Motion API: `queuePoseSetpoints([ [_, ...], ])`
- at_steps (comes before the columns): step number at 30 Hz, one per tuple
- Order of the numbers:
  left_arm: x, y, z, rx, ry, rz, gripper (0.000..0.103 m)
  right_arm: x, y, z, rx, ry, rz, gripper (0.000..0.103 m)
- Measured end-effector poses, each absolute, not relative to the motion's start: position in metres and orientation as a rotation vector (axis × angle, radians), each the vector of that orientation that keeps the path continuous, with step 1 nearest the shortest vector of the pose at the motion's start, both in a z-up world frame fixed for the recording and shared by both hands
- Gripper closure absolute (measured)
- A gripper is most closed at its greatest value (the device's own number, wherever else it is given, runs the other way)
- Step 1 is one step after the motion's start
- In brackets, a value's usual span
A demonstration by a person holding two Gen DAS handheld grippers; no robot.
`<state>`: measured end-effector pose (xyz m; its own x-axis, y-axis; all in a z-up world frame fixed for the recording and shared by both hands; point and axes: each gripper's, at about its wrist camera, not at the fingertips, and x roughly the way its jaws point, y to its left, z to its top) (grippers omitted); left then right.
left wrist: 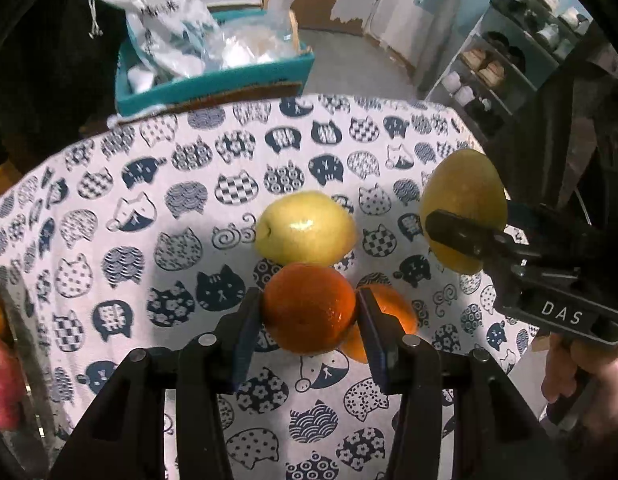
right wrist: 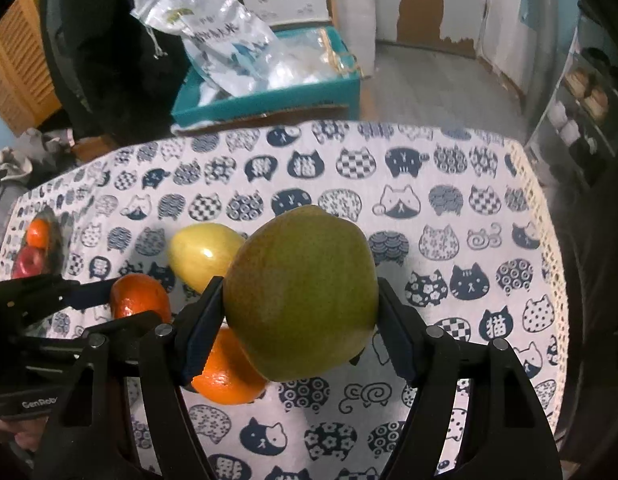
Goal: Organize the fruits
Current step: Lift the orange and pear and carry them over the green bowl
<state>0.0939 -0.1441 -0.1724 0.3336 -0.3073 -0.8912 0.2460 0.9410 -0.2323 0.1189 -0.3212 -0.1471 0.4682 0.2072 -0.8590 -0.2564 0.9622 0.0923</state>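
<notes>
My left gripper (left wrist: pixel 309 300) is shut on an orange (left wrist: pixel 309 312), held above the cat-print tablecloth (left wrist: pixel 157 208). A second orange (left wrist: pixel 397 312) lies on the cloth just behind it, and a yellow apple (left wrist: pixel 305 228) lies beyond. My right gripper (right wrist: pixel 300 286) is shut on a large green pear (right wrist: pixel 301 292), also lifted off the cloth. In the right wrist view the yellow apple (right wrist: pixel 203 254) and the loose orange (right wrist: pixel 229 376) lie below the pear, and the left gripper's orange (right wrist: pixel 139 296) hangs to the left.
A clear container (right wrist: pixel 55 236) at the table's left edge holds an orange (right wrist: pixel 37 232) and a red apple (right wrist: pixel 29 262). Beyond the table's far edge, a teal box (left wrist: pixel 213 88) holds plastic bags. A shoe rack (left wrist: pixel 505 60) stands at the back right.
</notes>
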Motion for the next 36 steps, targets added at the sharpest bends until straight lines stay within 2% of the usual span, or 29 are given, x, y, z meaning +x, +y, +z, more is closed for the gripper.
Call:
queuePoseSetpoints([
  [21, 0.062, -0.124, -0.087, -0.030, 0.979, -0.349, 0.055, 0.084, -0.286, -0.069, -0.084, 0.878, 0.380, 0.030],
  [36, 0.042, -0.090, -0.056, -0.079, 0.916, -0.334, 0.055, 0.067, -0.257, -0.030, -0.084, 0.795, 0.453, 0.030],
])
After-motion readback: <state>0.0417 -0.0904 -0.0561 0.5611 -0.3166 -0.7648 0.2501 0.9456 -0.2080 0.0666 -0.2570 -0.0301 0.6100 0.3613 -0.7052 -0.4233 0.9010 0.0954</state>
